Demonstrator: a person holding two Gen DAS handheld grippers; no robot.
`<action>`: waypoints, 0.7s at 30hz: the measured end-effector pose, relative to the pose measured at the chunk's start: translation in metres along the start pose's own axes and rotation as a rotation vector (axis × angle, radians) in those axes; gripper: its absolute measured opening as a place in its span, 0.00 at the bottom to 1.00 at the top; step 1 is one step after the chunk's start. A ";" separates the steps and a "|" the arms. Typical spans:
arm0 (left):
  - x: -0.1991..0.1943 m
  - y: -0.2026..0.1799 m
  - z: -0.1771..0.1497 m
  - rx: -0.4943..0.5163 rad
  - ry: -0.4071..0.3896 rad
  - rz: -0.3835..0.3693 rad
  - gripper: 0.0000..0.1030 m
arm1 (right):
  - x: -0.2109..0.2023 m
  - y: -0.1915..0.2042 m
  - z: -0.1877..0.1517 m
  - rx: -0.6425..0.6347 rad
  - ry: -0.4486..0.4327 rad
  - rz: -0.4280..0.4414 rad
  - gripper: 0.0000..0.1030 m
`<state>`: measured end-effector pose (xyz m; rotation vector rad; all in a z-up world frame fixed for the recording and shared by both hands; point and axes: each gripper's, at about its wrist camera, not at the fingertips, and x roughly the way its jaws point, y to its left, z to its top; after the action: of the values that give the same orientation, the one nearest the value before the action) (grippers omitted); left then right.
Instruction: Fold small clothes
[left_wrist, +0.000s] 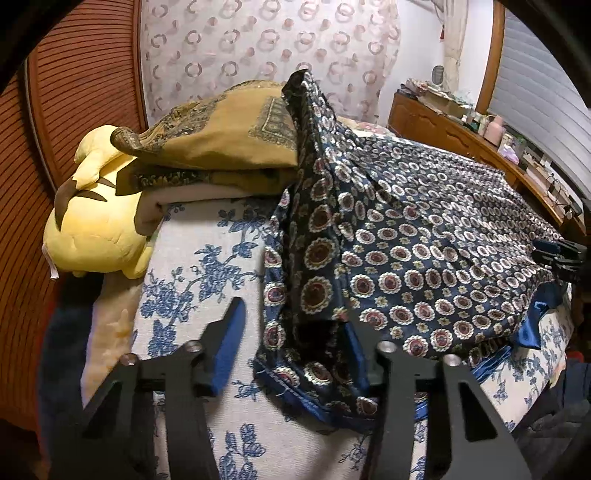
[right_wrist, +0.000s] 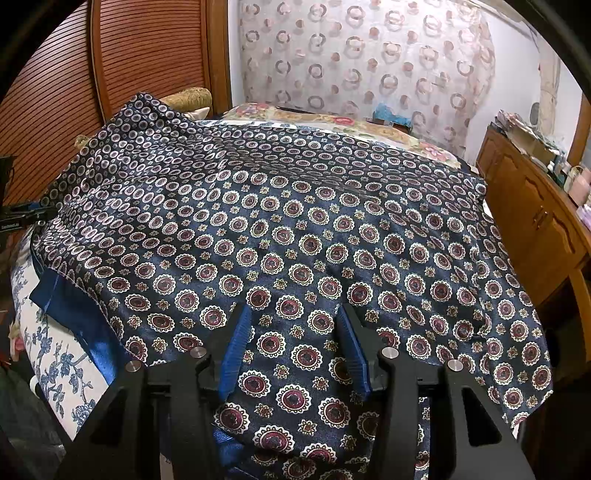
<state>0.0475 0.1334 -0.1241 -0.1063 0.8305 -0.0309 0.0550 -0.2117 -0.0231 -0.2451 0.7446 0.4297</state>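
Note:
A navy cloth (right_wrist: 295, 229) printed with red and white medallions lies spread over the bed; its blue satin underside shows at the left edge (right_wrist: 74, 314). In the left wrist view its near-left part (left_wrist: 317, 258) is bunched, and one corner stands up in a peak (left_wrist: 301, 79). My left gripper (left_wrist: 291, 314) is open: the left pad (left_wrist: 229, 332) stands clear of the cloth's hem, and the cloth drapes over the right finger. My right gripper (right_wrist: 292, 310) is open, fingers set down on the cloth with fabric lying between them. The right gripper's tip (left_wrist: 554, 254) shows at the cloth's far edge.
The bed sheet (left_wrist: 207, 258) is white with blue flowers. A yellow plush toy (left_wrist: 96, 229) and stacked ochre blankets (left_wrist: 221, 147) sit at the left end. A wooden dresser (right_wrist: 535, 214) with clutter runs along the right, and a slatted wooden door (right_wrist: 147, 55) stands behind.

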 end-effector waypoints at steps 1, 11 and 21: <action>0.001 -0.001 0.001 0.001 -0.001 -0.001 0.42 | 0.000 0.000 0.000 0.000 0.000 0.000 0.49; 0.005 -0.009 0.004 0.020 0.002 -0.006 0.16 | 0.000 0.000 0.000 0.001 0.001 0.002 0.50; -0.005 -0.028 0.014 0.053 -0.044 -0.025 0.05 | 0.000 0.000 0.000 0.000 0.002 0.003 0.51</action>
<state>0.0553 0.1074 -0.1080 -0.0673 0.7837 -0.0743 0.0552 -0.2122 -0.0230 -0.2443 0.7473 0.4320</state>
